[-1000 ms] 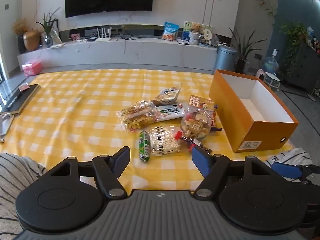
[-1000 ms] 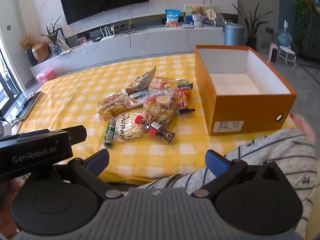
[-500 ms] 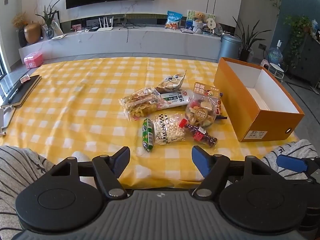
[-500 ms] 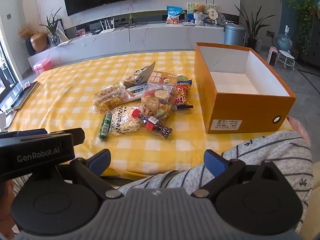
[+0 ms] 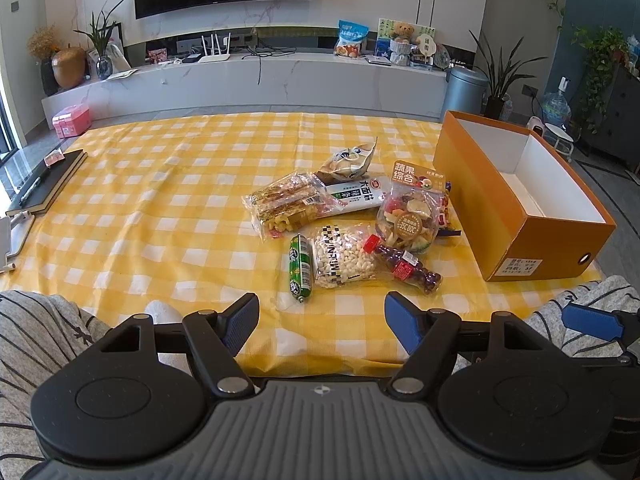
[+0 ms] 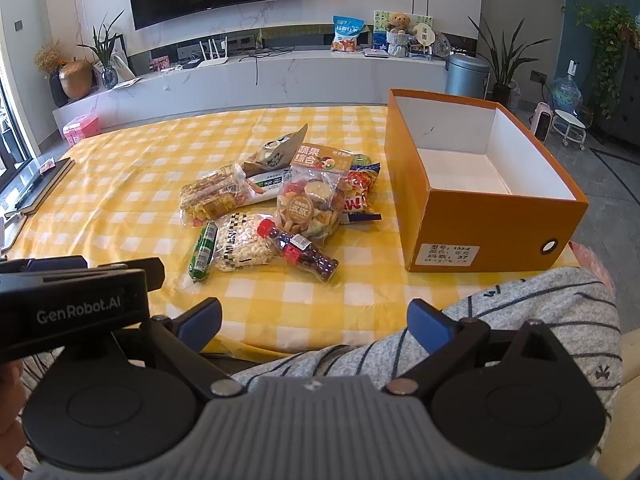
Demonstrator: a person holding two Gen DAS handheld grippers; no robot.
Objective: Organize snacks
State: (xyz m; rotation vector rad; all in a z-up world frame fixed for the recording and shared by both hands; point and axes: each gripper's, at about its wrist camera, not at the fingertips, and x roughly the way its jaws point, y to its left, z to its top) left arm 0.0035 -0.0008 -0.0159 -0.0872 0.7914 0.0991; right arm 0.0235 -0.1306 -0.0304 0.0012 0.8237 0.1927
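Left gripper (image 5: pixel 322 320): jaws spread wide, nothing between them, held over the near edge of the worktop (image 5: pixel 160 208), which wears a yellow-and-white checked cloth. Right gripper (image 6: pixel 314 320): jaws likewise wide apart and empty, held above a grey striped trouser leg (image 6: pixel 520 320) at the worktop's near edge. Neither touches any snack.

Just beyond the left gripper, nearest item: a green sausage stick (image 5: pixel 300 268), lying lengthwise. Touching its right side, a clear bag of white puffed bits (image 5: pixel 344 258) with a checker-pattern band. A small bottle with a red cap (image 5: pixel 404 264) full of dark sweets lies tilted across that bag's right corner.

Behind these, a clear pack of golden snack bars (image 5: pixel 288 208), overlapping a white-and-green packet (image 5: pixel 356 196). Further back, a beige pouch (image 5: pixel 348 162) rests on that packet's far end. To the right, a mixed dried fruit bag (image 5: pixel 412 216) with an orange header; a red-and-blue packet (image 6: pixel 360 192) peeks out behind it, mostly hidden.

Right of the pile, apart from it: an open orange shoebox (image 5: pixel 472 184), white inside, label on its near end.

Far left of the worktop: a dark notebook (image 5: pixel 48 184).
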